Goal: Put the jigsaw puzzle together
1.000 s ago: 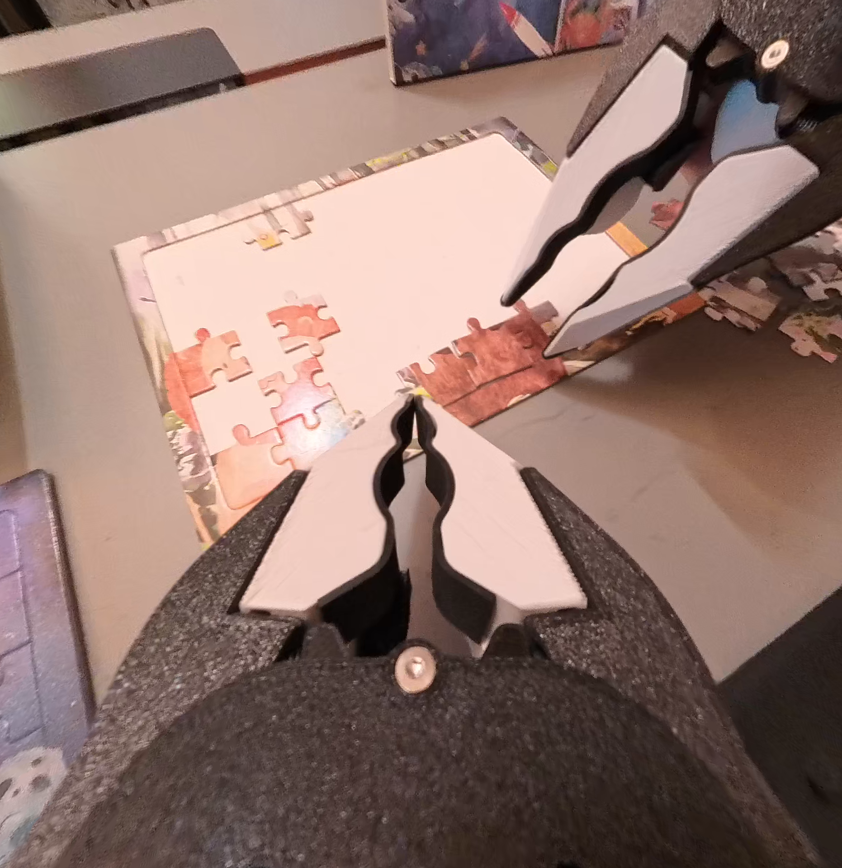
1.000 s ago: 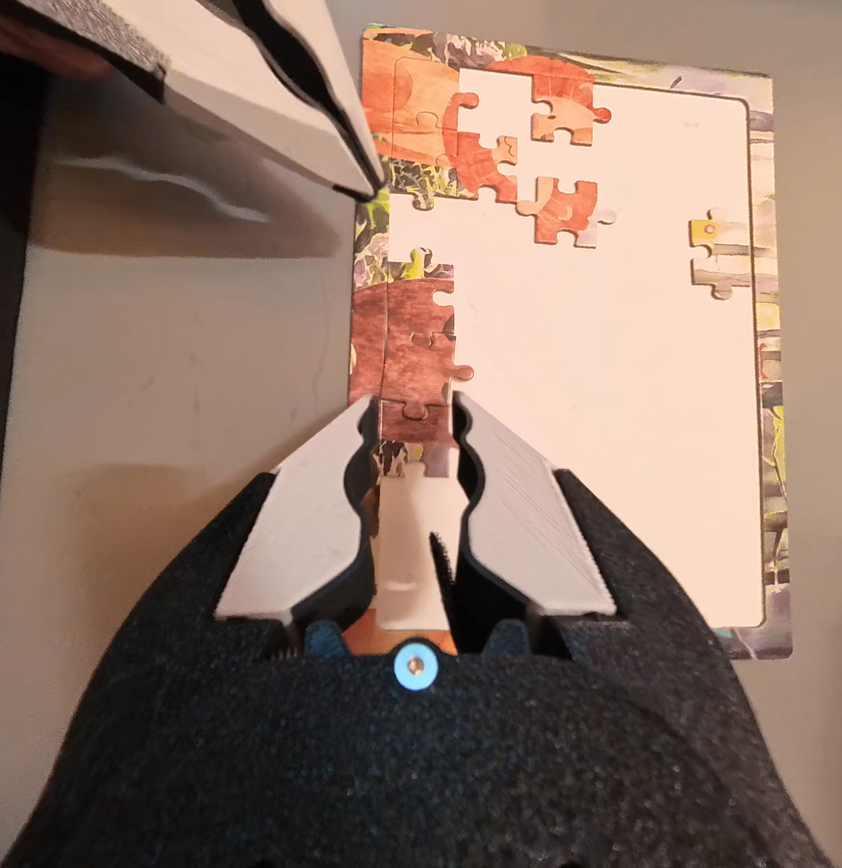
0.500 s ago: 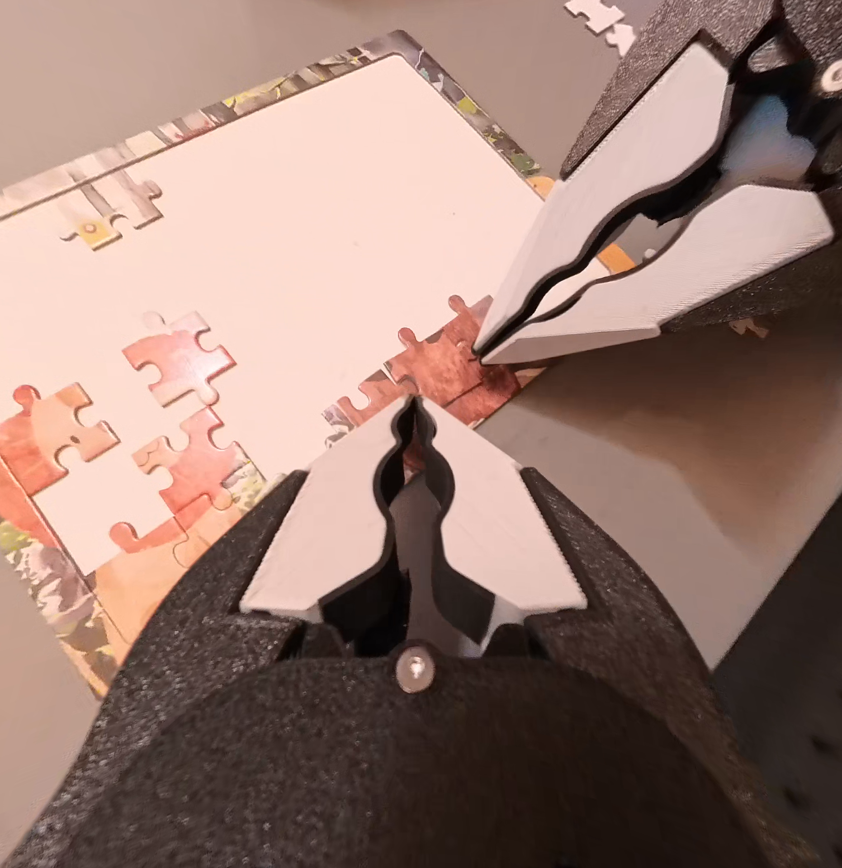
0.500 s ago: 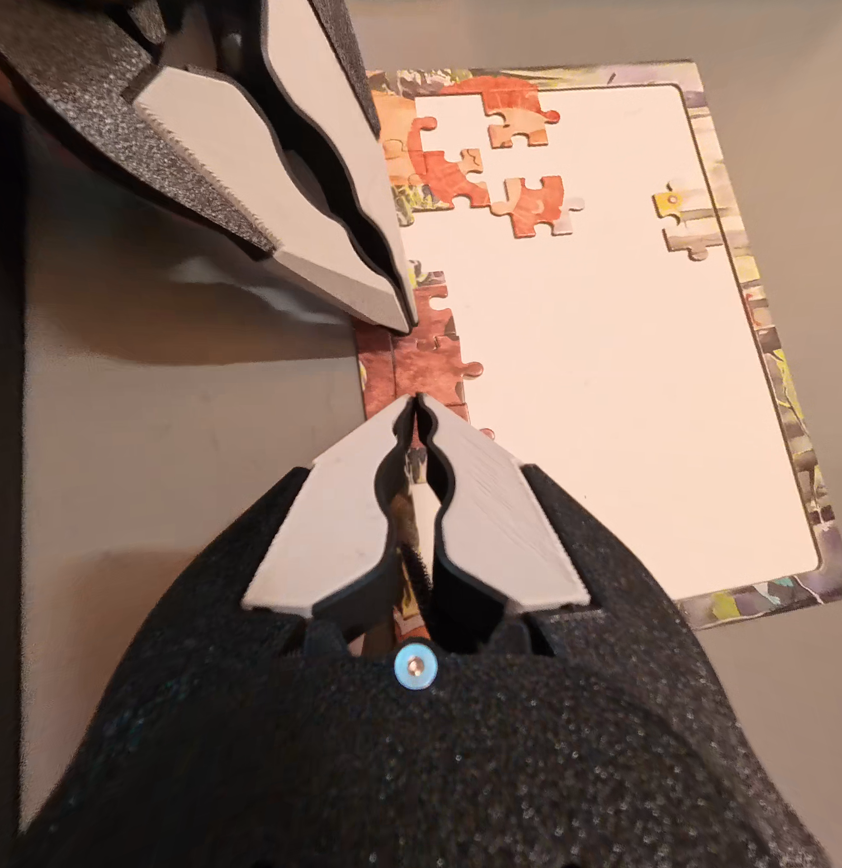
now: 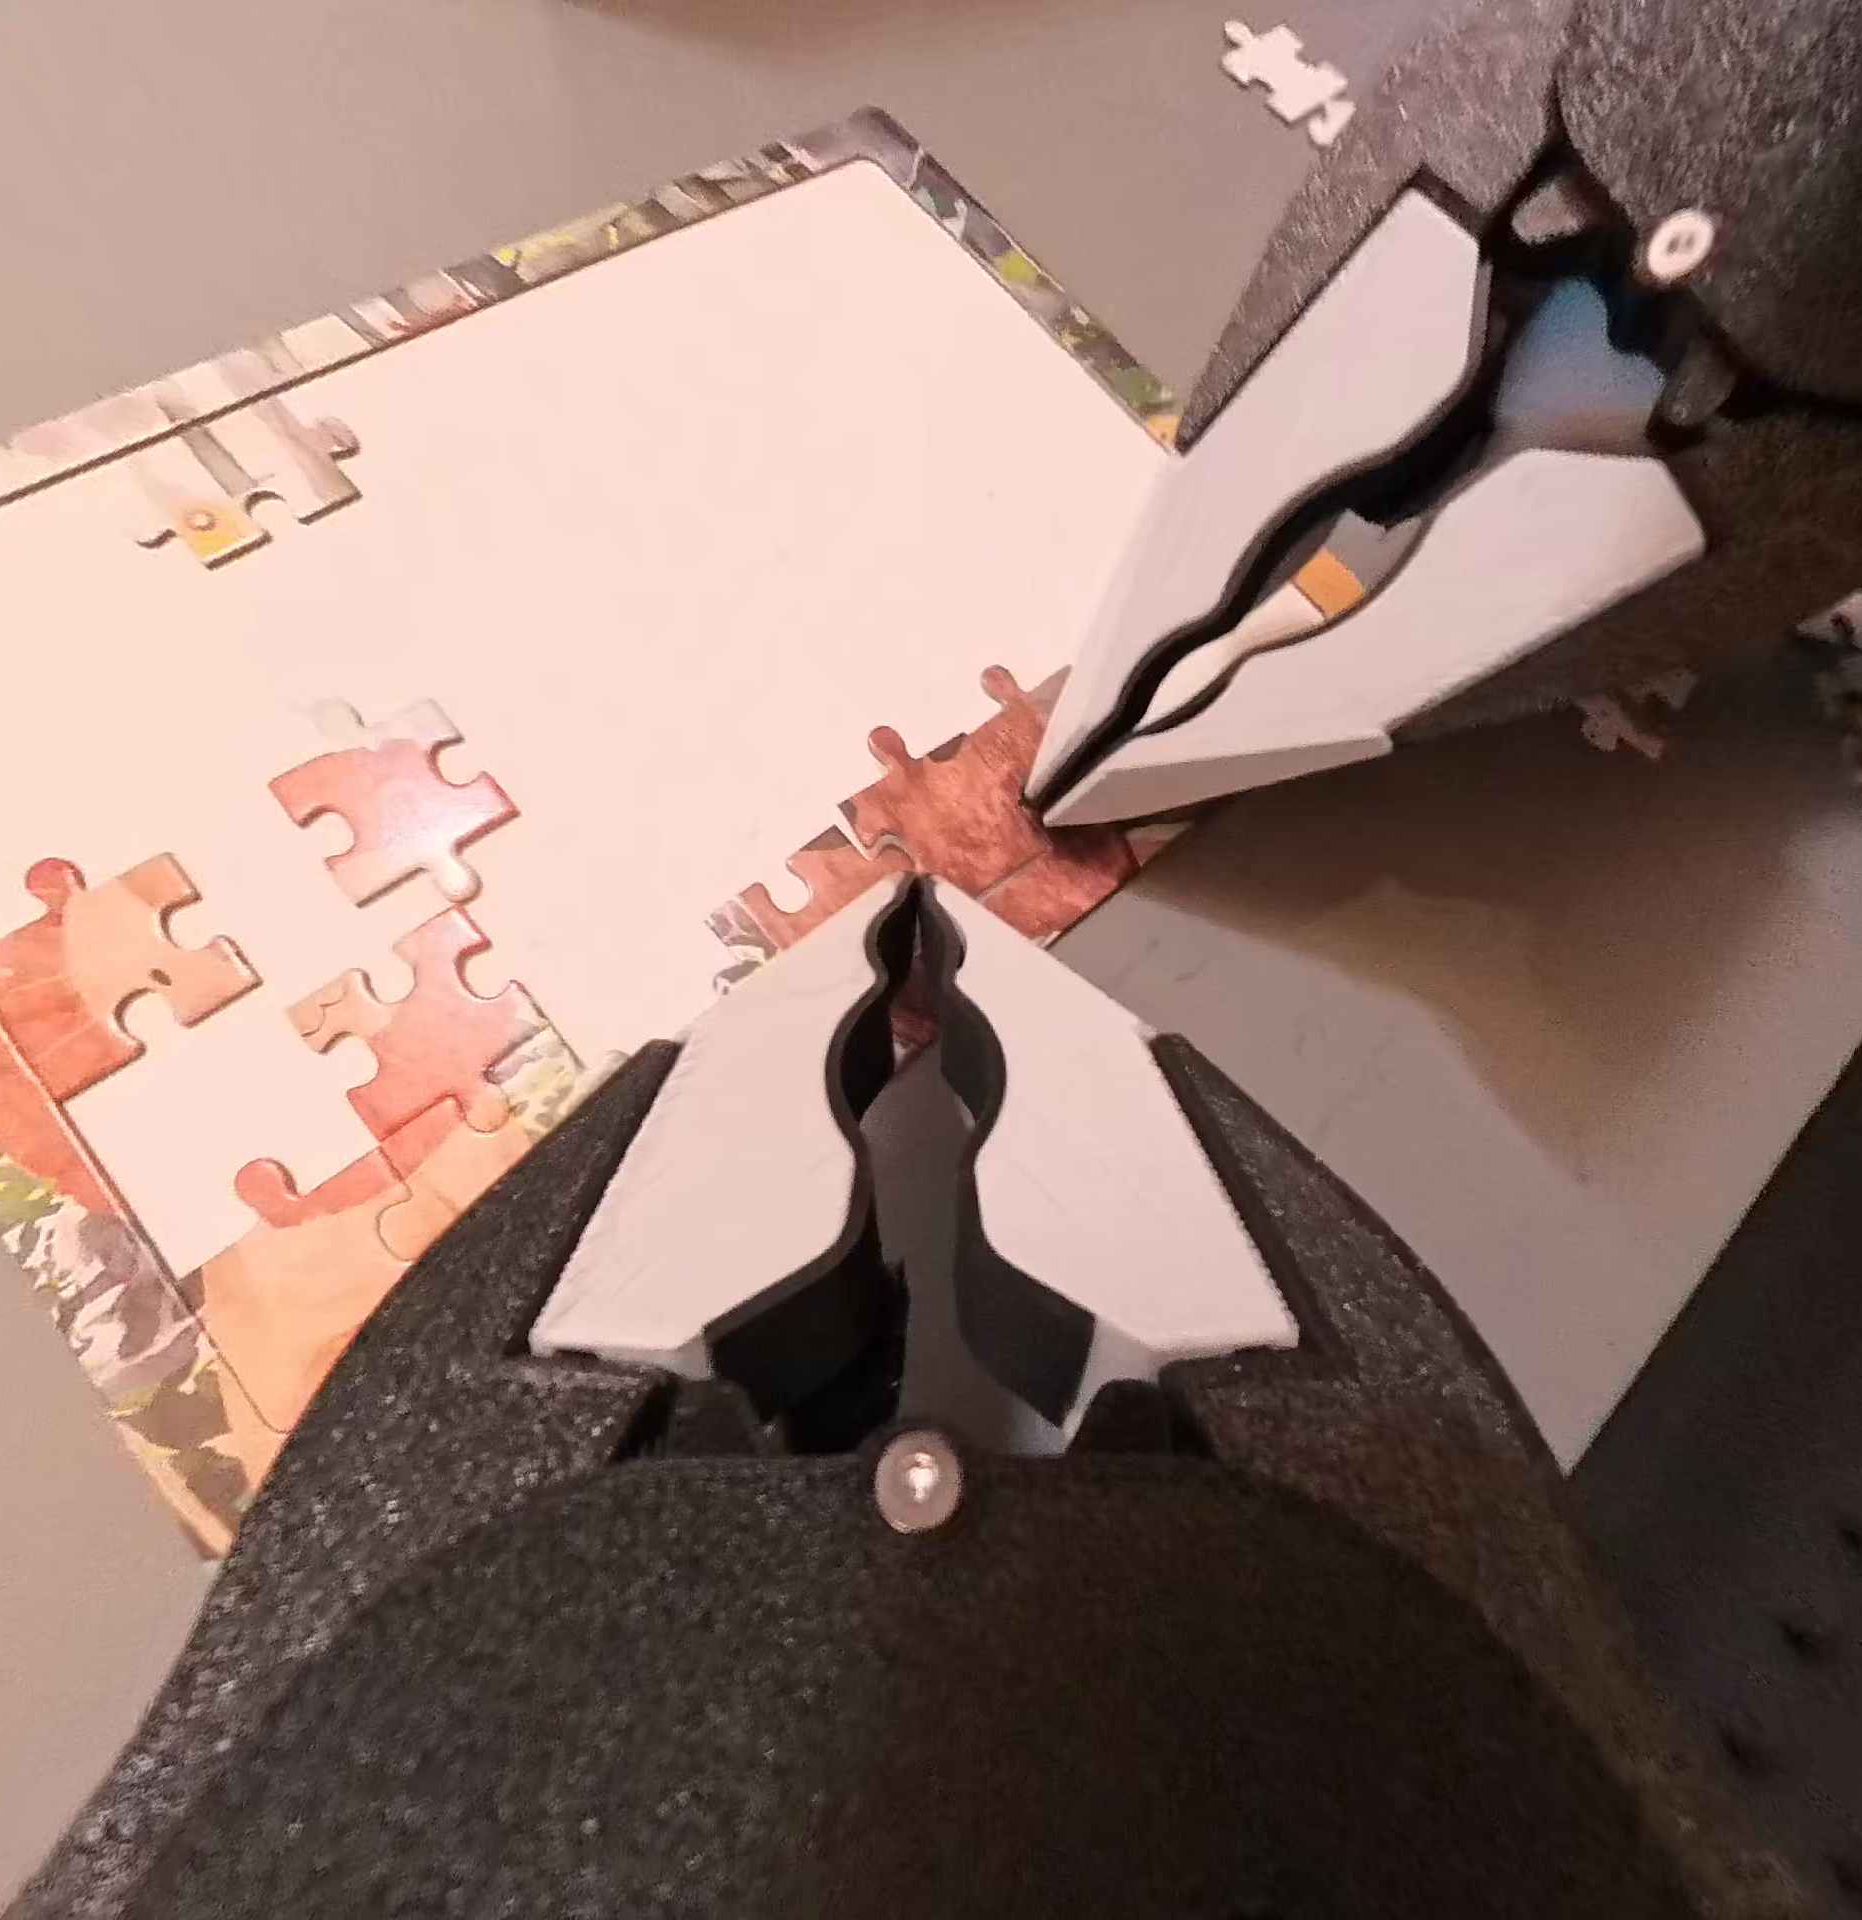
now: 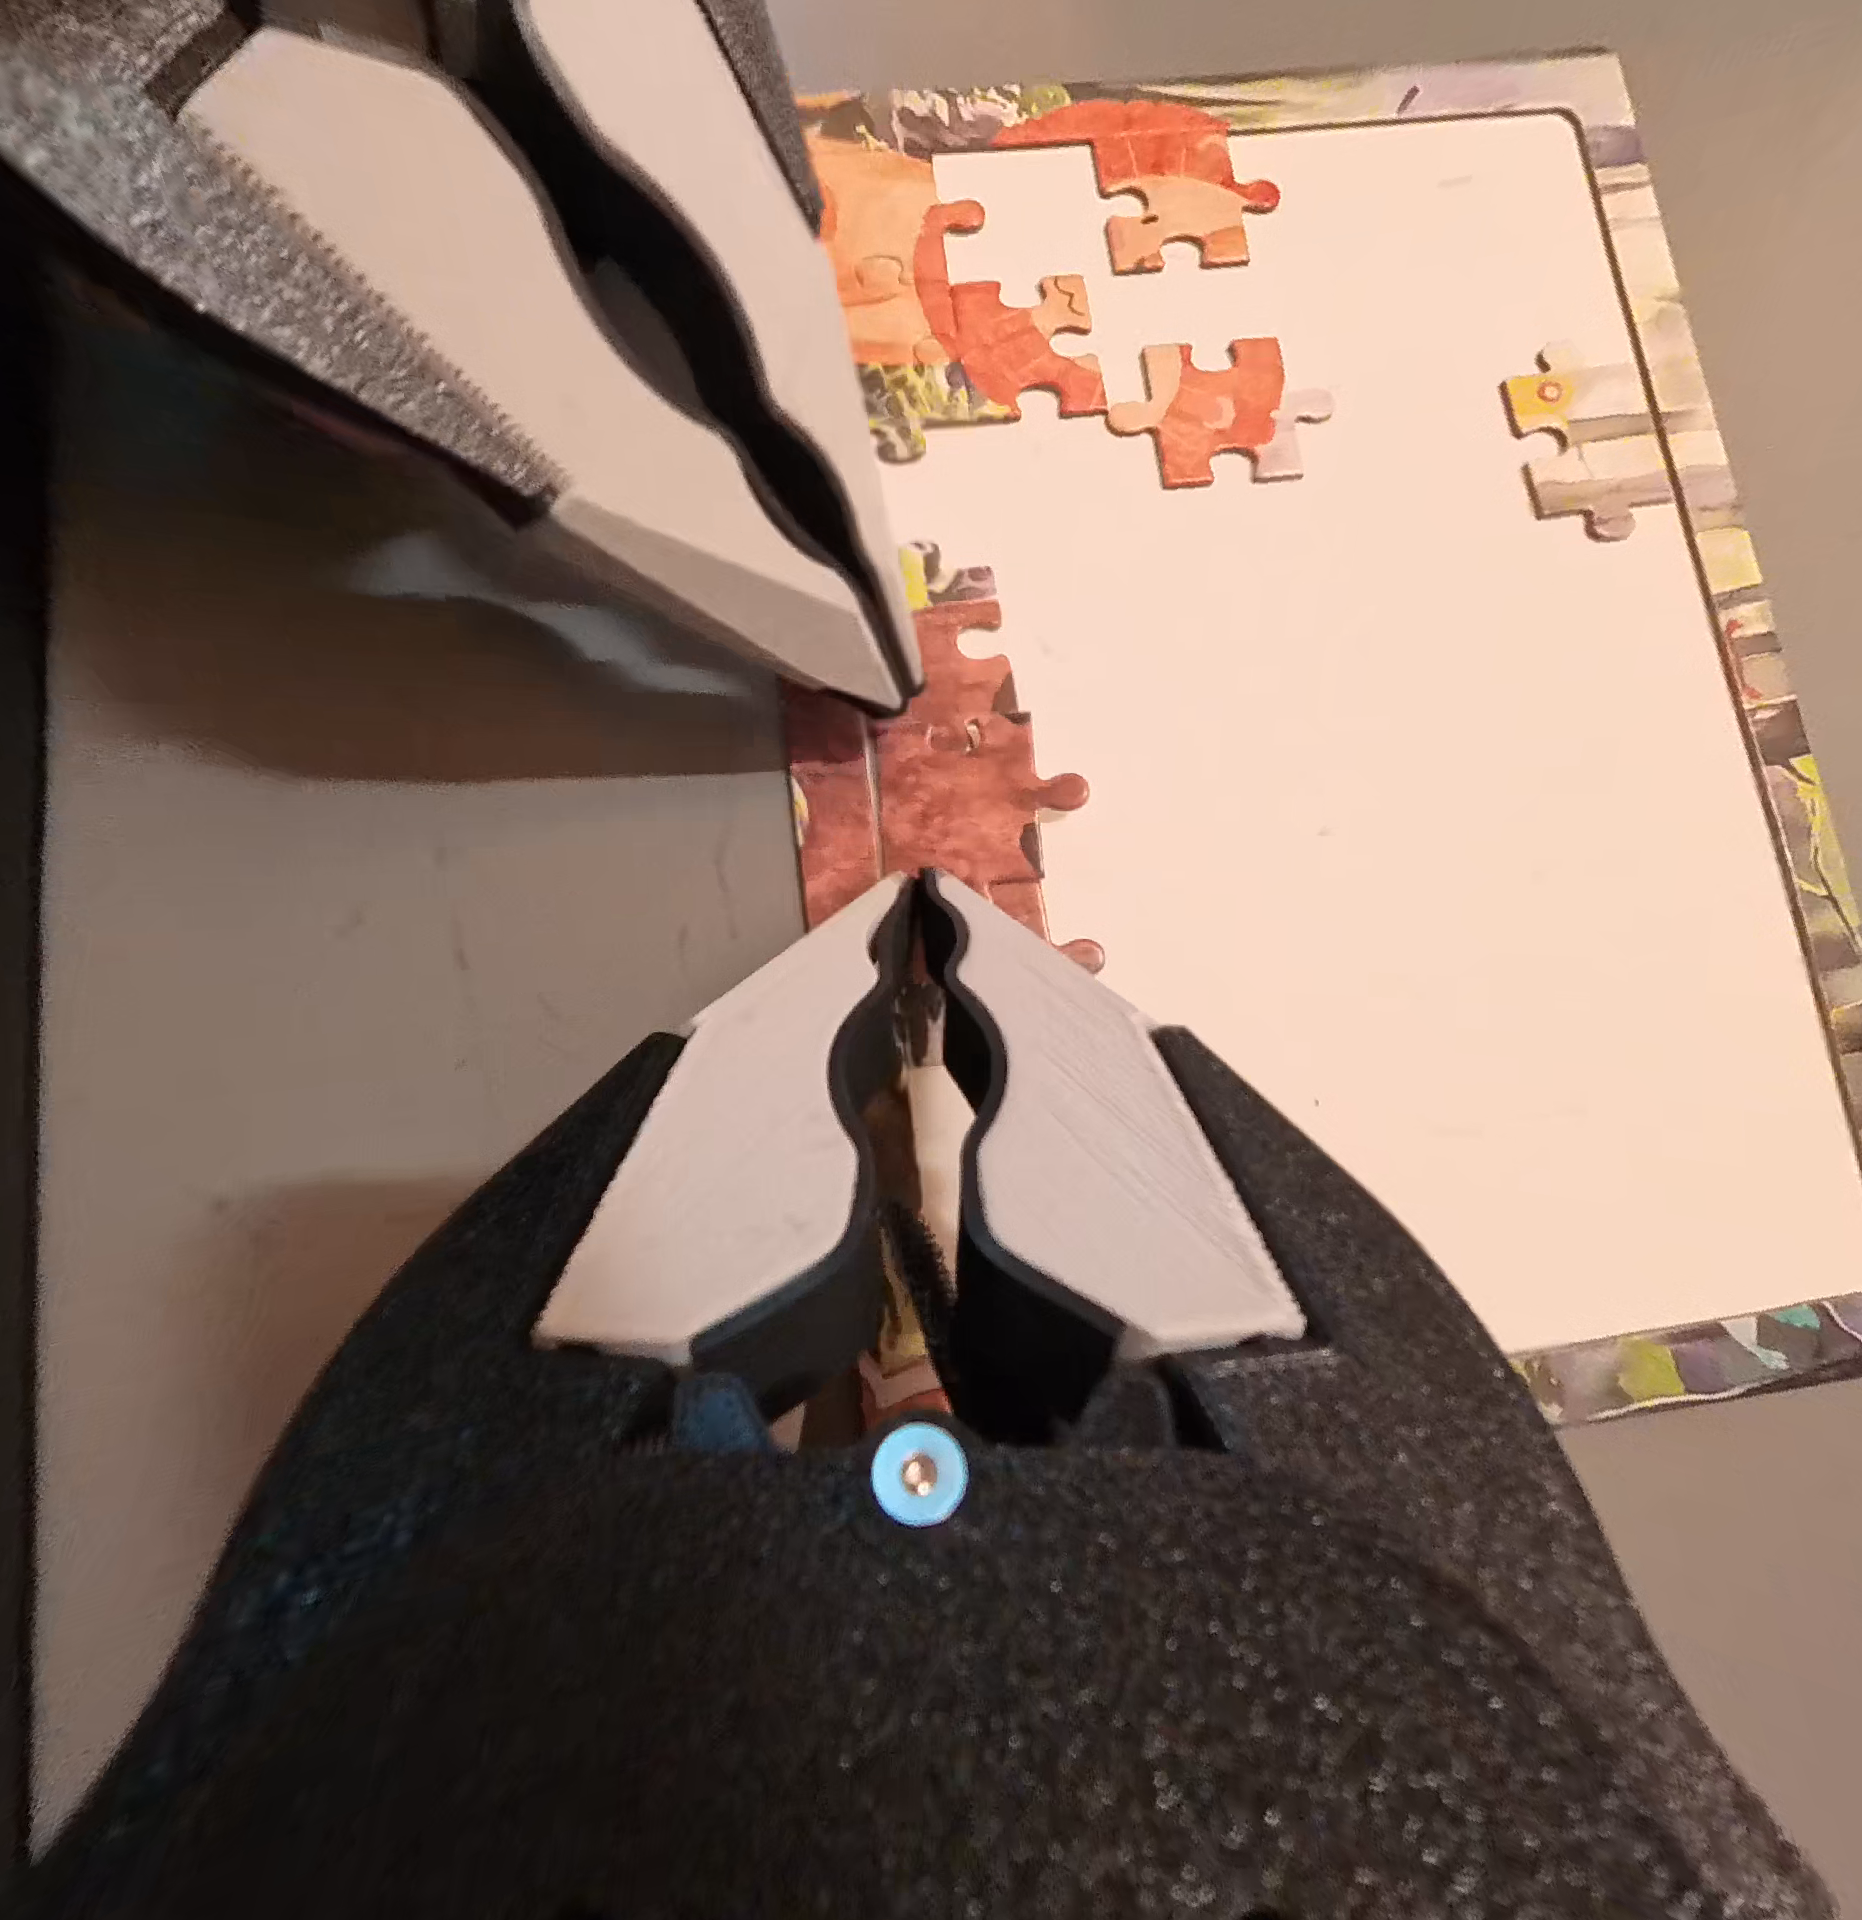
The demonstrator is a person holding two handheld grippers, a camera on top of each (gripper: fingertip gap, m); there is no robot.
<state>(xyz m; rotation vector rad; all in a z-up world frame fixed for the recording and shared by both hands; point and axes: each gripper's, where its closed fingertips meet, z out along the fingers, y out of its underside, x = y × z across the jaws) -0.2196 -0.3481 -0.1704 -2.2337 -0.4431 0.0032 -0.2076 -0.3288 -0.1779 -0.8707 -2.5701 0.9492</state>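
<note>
Pressing down on a row of brown wood-grain jigsaw pieces (image 5: 974,821) at the near edge of the rectangular puzzle tray with a pale base and printed border (image 6: 1426,831), the left gripper (image 5: 914,883) and the right gripper (image 6: 922,881) are both resting their grey fingertips closed, holding nothing. Orange jigsaw pieces (image 6: 1197,410) are lying partly joined at one corner of the tray, which is sitting on the grey table (image 6: 387,987). Loose puzzle pieces (image 5: 1285,78) are lying beyond the tray.
</note>
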